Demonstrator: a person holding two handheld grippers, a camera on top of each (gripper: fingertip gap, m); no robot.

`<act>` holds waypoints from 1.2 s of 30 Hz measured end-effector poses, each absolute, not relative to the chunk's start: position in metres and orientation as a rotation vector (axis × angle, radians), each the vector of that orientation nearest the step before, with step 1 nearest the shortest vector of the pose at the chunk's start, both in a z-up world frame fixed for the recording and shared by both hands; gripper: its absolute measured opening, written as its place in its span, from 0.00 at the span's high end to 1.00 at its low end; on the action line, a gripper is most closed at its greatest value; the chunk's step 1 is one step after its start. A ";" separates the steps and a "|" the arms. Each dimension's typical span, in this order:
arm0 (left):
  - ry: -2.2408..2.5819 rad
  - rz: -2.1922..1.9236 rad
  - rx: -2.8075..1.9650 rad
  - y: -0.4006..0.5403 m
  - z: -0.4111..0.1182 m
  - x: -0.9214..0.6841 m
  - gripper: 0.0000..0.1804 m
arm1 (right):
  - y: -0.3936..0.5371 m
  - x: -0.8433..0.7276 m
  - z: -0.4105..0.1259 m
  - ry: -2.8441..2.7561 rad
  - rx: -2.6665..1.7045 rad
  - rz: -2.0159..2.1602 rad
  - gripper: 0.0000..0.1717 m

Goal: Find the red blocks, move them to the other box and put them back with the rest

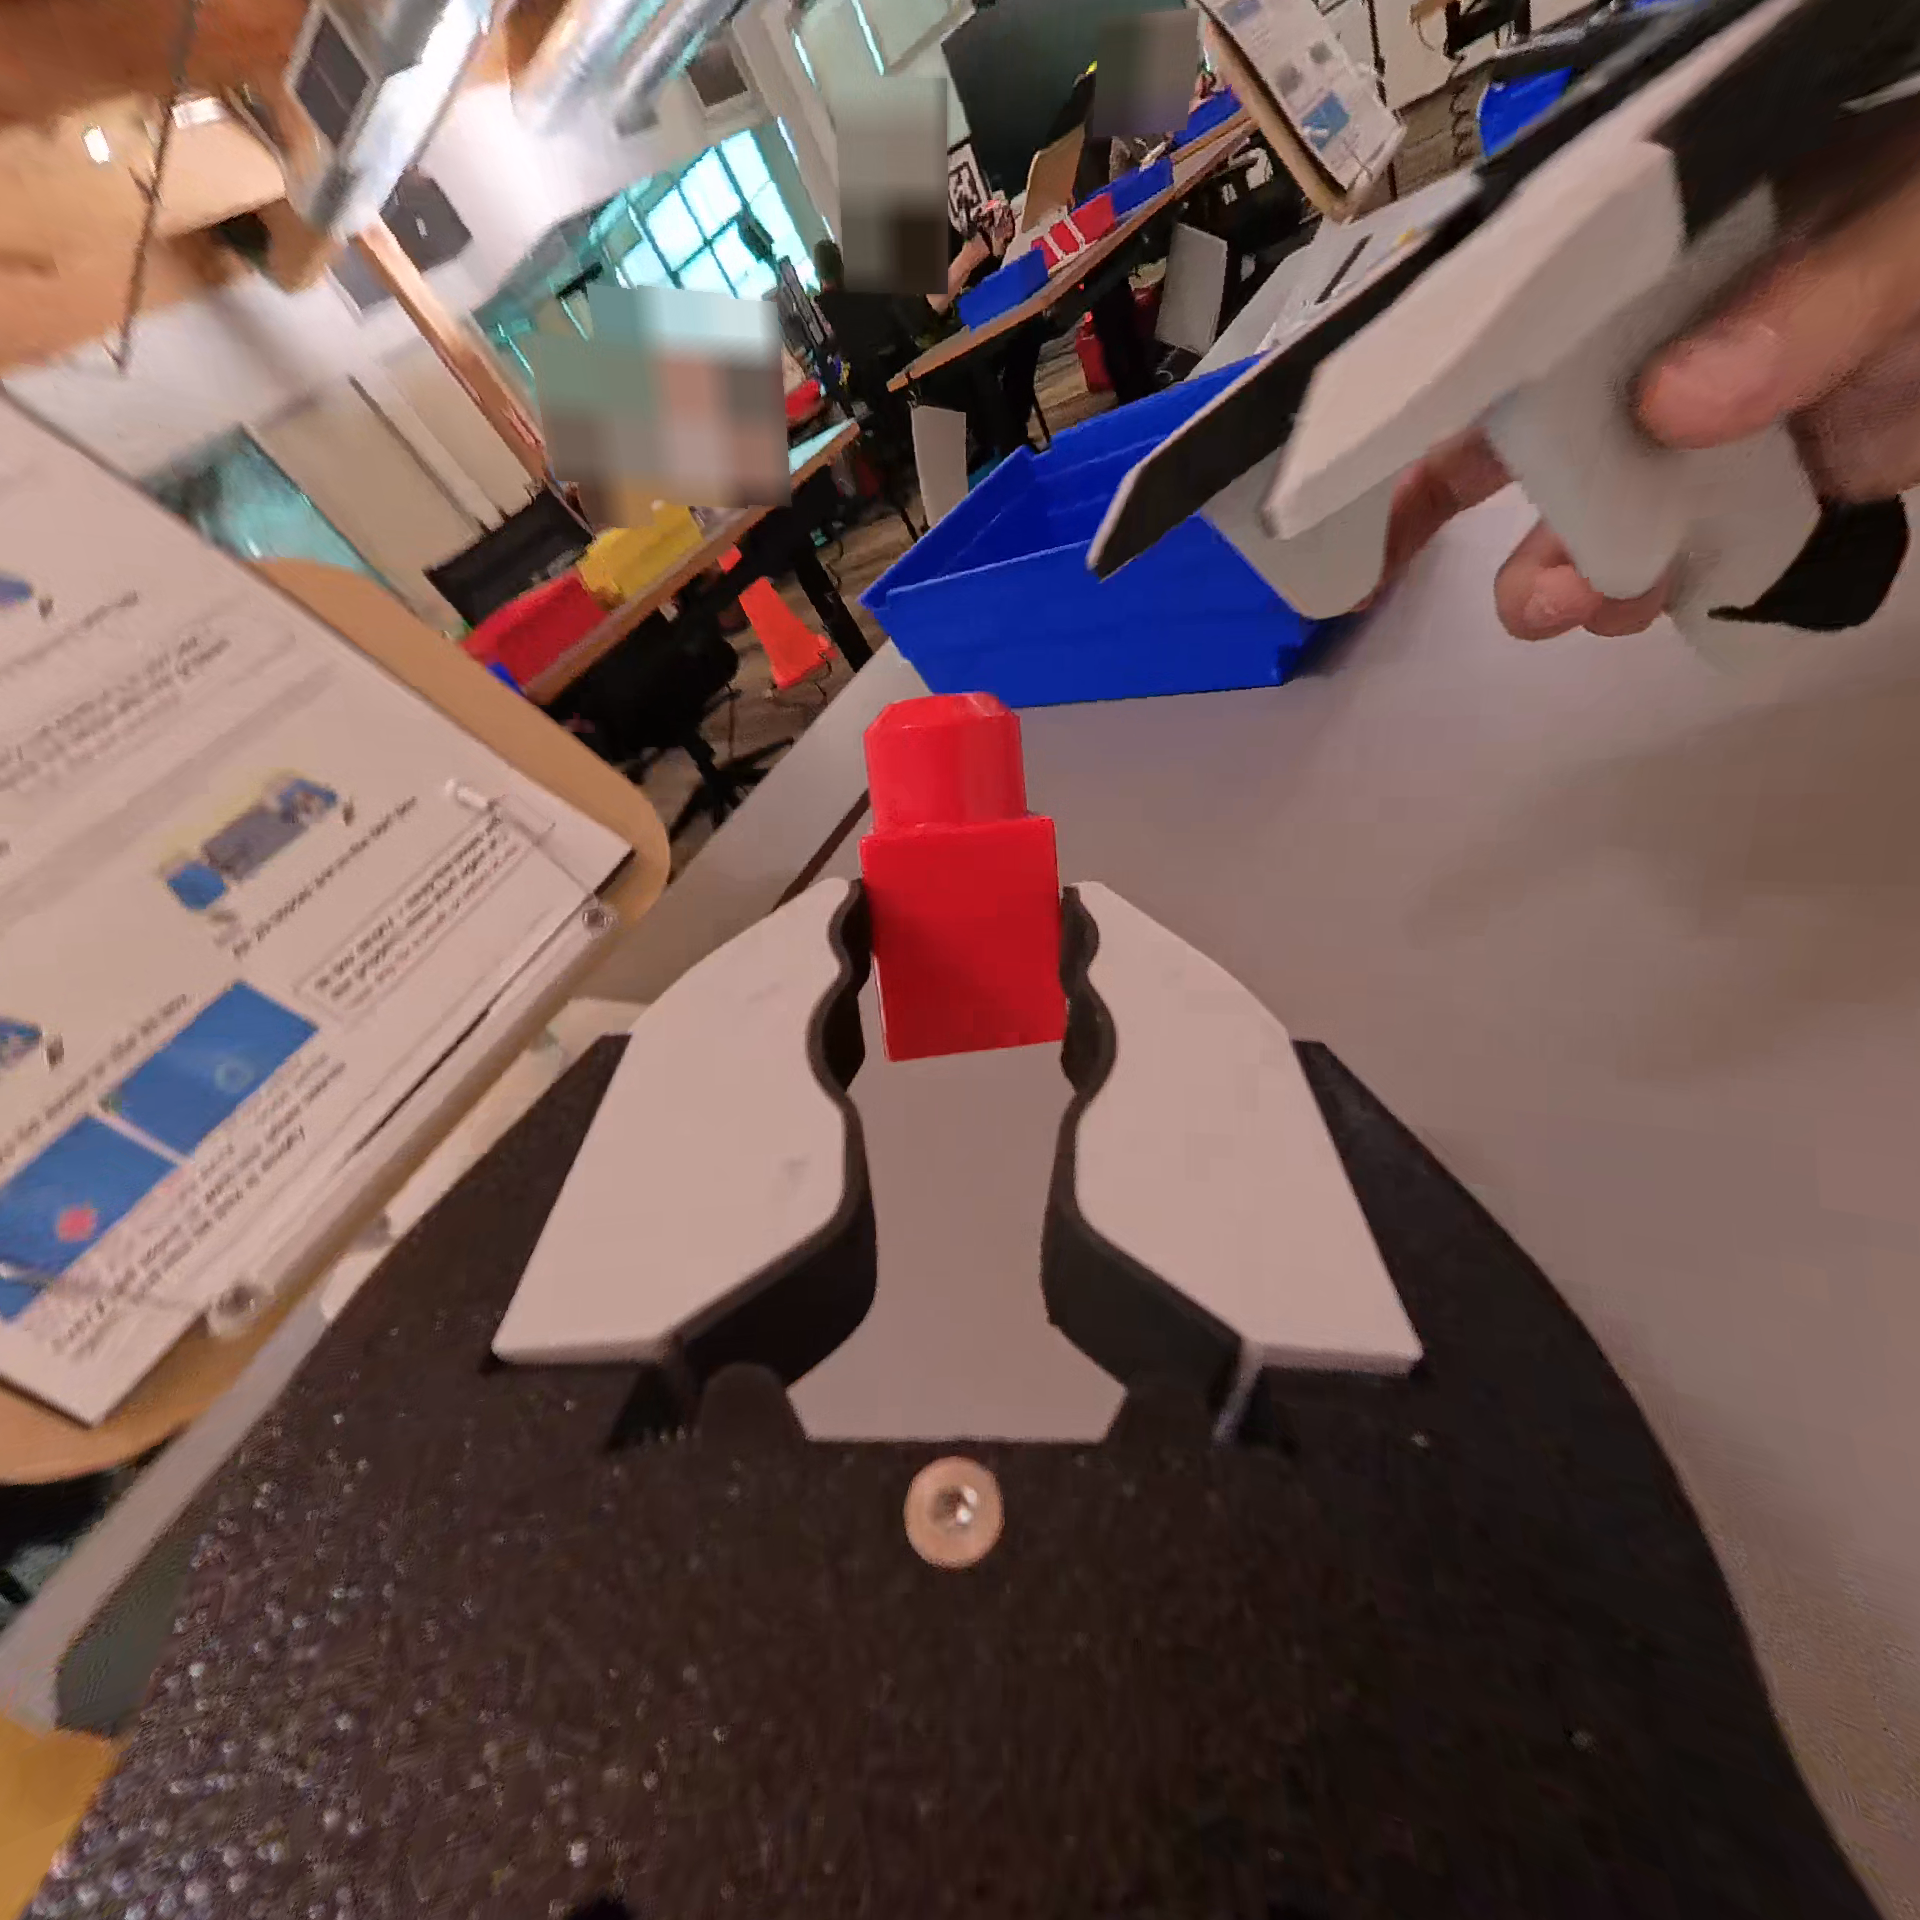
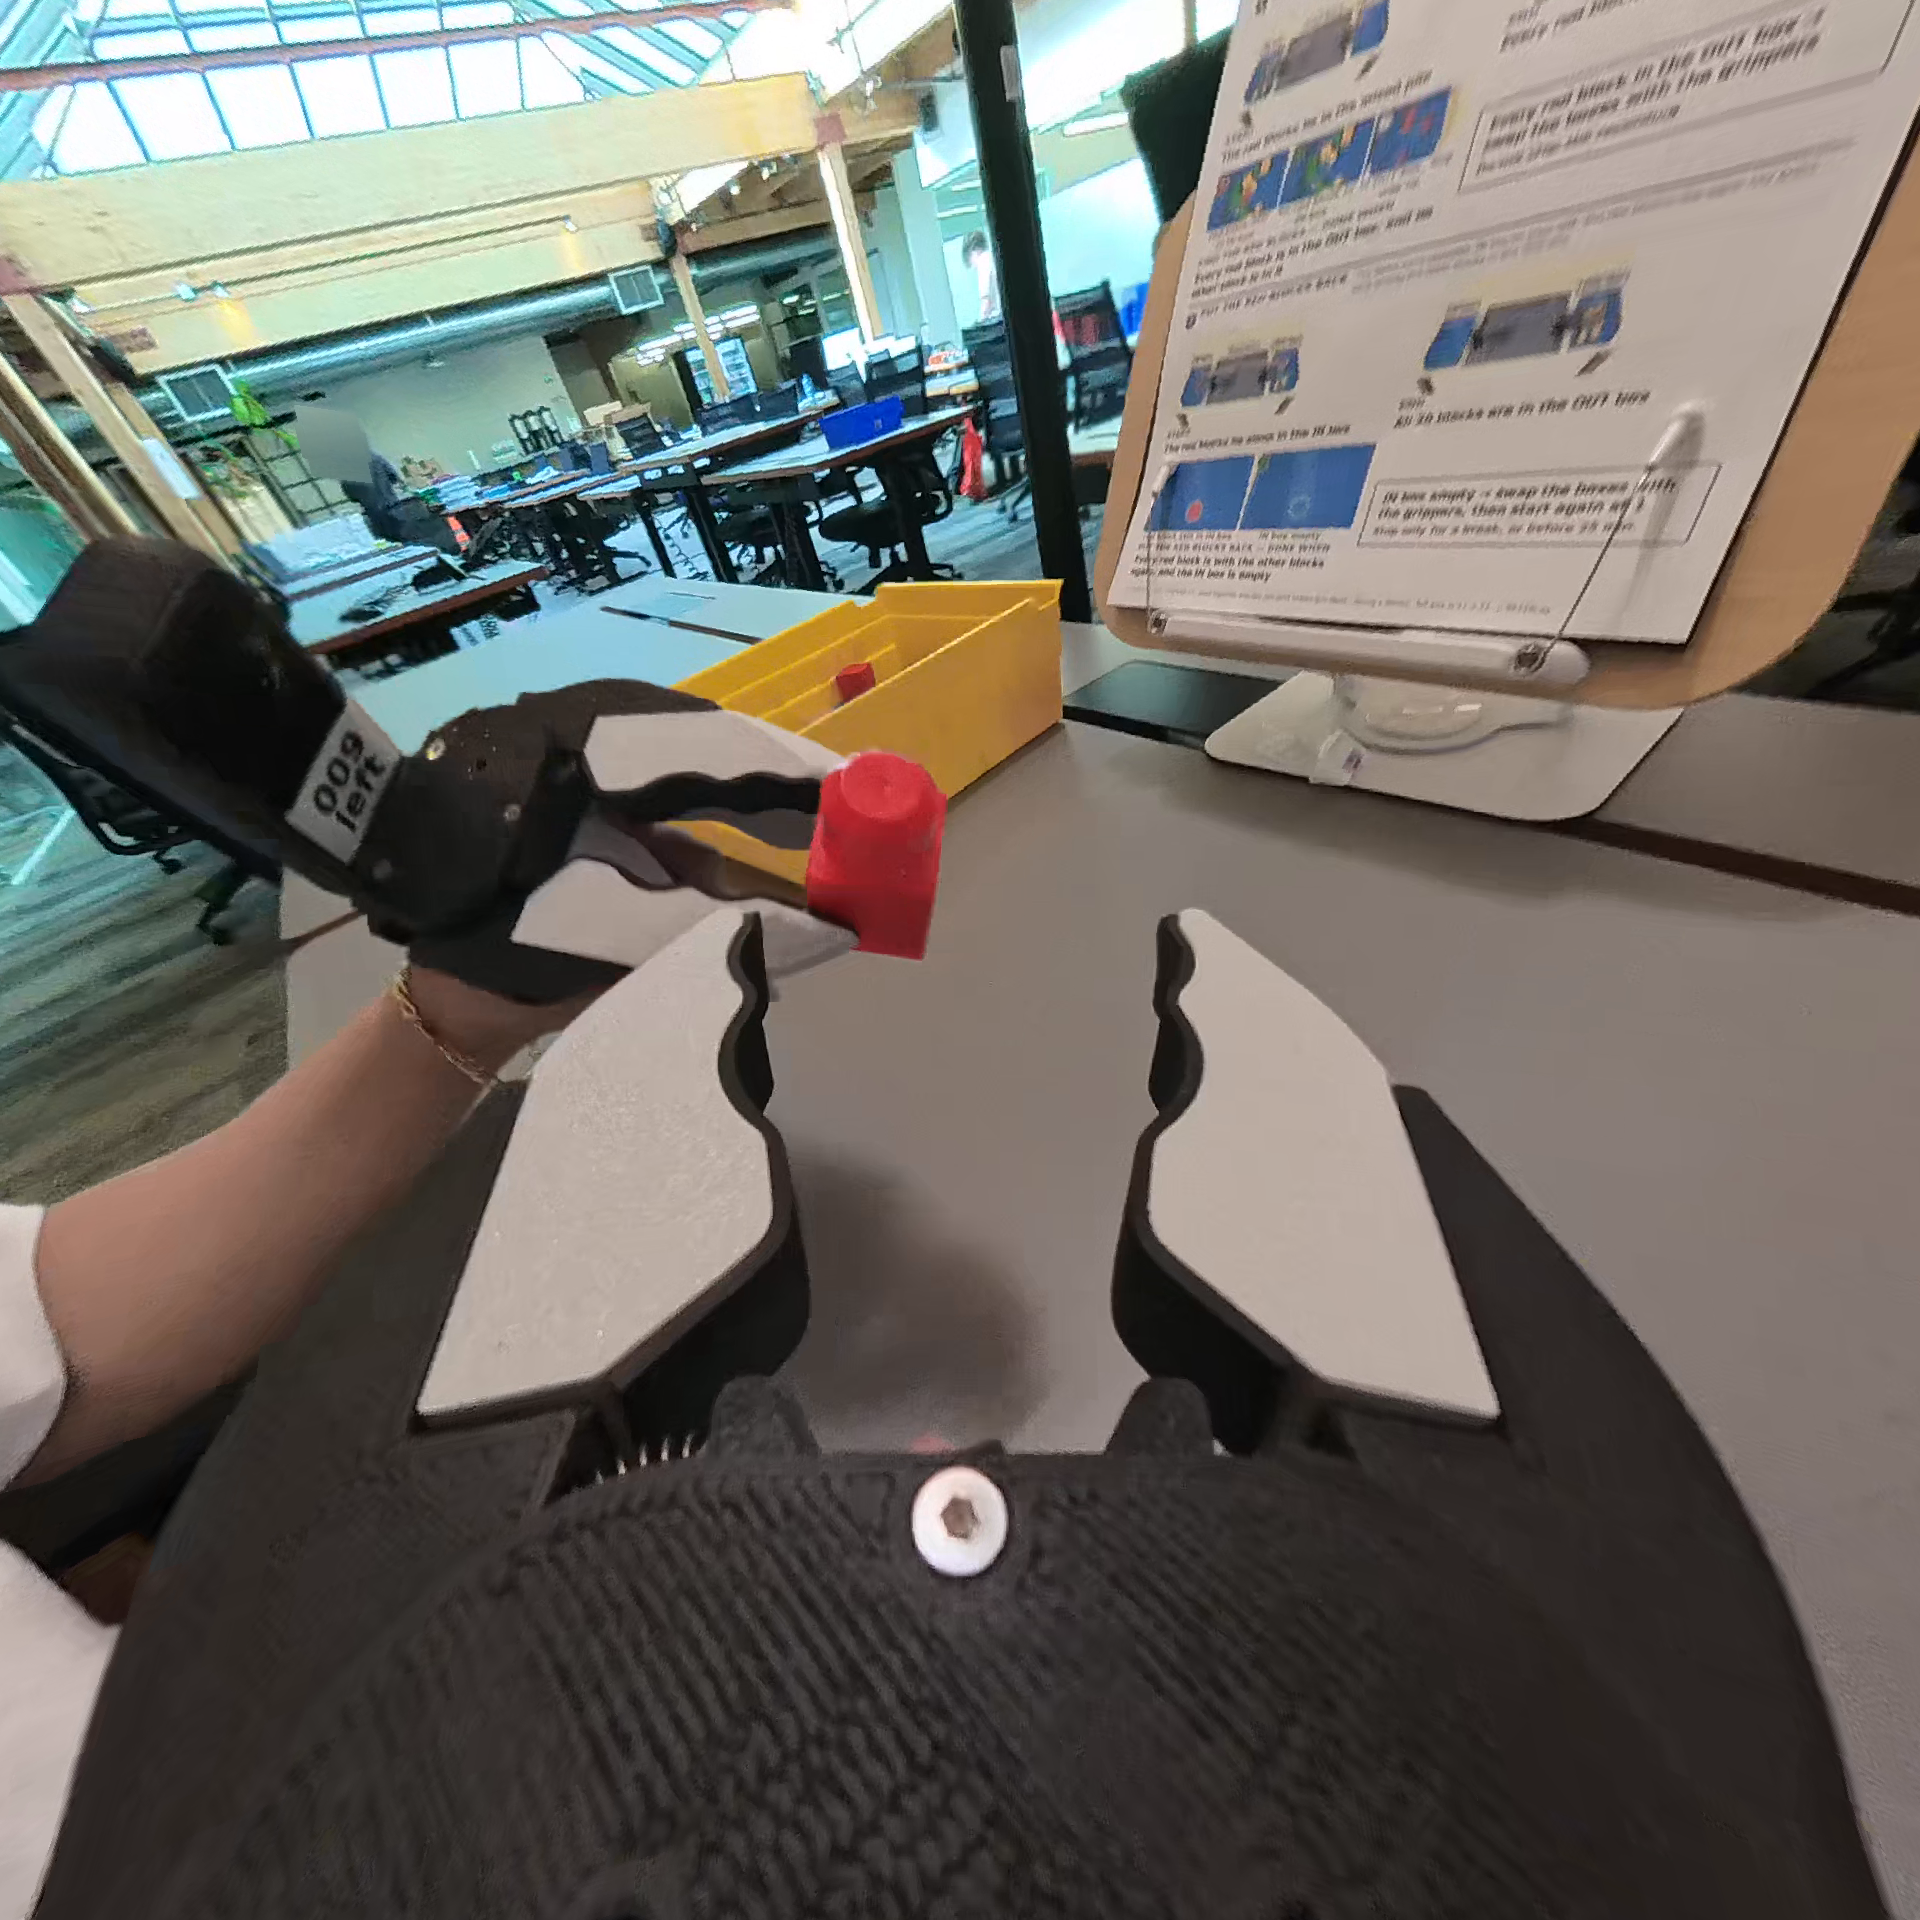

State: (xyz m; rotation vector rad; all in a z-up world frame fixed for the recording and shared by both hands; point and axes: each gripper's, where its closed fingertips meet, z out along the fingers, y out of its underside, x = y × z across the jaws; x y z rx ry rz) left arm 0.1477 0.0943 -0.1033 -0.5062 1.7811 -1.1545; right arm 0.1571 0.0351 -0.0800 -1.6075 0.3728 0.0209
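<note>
My left gripper (image 1: 961, 966) is shut on a red block (image 1: 961, 914) with a round stud on top, and both pads press its sides. It holds the block above the grey table (image 1: 1455, 935). The right wrist view shows the same gripper (image 2: 821, 862) with the red block (image 2: 878, 857) in front of a yellow box (image 2: 935, 675). Another red block (image 2: 854, 677) lies inside that yellow box. My right gripper (image 2: 961, 997) is open and empty over the table, just right of the held block. It also shows in the left wrist view (image 1: 1195, 499), near a blue box (image 1: 1060, 592).
An instruction sheet on a wooden stand (image 2: 1507, 343) stands at the table's back; it also shows in the left wrist view (image 1: 260, 935). A person's hand (image 1: 1766, 395) holds the right gripper, and a forearm (image 2: 260, 1195) reaches in at the left. Other tables with coloured boxes stand behind.
</note>
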 end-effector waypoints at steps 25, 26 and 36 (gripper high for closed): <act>1.620 -0.860 -0.369 0.060 -0.133 0.153 0.68 | -0.024 0.206 -0.116 0.433 -1.939 -0.277 0.79; 1.604 -0.890 -0.407 0.064 -0.130 0.153 0.68 | -0.041 0.218 -0.111 0.466 -1.940 -0.340 0.79; 1.529 -0.901 -0.698 0.113 -0.130 0.164 0.72 | -0.198 0.367 -0.111 0.921 -2.288 -0.611 0.79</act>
